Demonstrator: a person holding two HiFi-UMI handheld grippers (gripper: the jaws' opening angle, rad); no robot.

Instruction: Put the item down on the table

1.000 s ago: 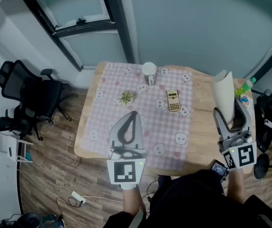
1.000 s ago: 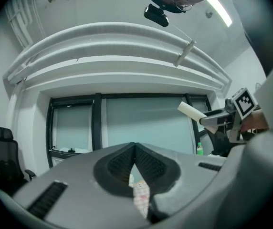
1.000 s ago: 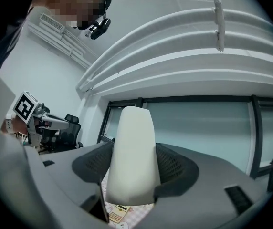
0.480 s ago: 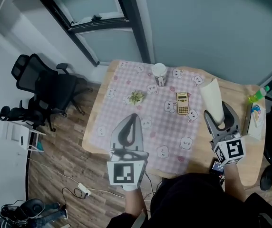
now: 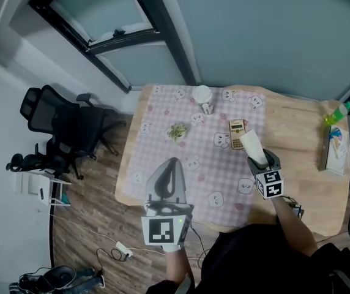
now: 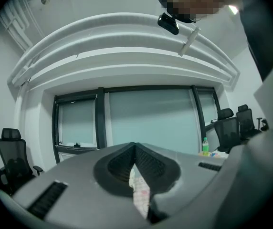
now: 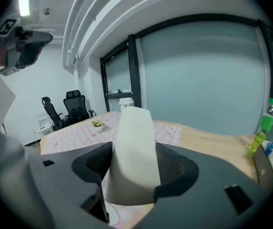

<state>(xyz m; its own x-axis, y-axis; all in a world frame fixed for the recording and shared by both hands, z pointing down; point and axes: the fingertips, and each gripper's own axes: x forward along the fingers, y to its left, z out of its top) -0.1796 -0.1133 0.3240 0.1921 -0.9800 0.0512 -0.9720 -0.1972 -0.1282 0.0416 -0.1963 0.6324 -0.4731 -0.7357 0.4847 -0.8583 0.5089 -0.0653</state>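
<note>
A cream-white tapered item (image 5: 254, 146), like a rolled sheet or sleeve, sticks out of my right gripper (image 5: 262, 160), whose jaws are shut on its lower part. It hangs low over the wooden table (image 5: 297, 133), at the right edge of the pink chequered cloth (image 5: 163, 112), beside a calculator (image 5: 237, 133). In the right gripper view the item (image 7: 134, 147) fills the gap between the two pads (image 7: 173, 163). My left gripper (image 5: 172, 162) is over the cloth's near edge, jaws shut and empty; its pads (image 6: 147, 162) meet in the left gripper view.
On the cloth stand a white paper cup (image 5: 202, 95) and a small green plant (image 5: 177, 131). A green bottle (image 5: 338, 112) and a box (image 5: 335, 149) sit at the table's right end. Black office chairs (image 5: 71, 124) stand on the floor to the left. A window wall lies behind.
My right gripper has come down and leftward with the cream-white item, from high at the table's right side to low beside the calculator. The left gripper has hardly moved.
</note>
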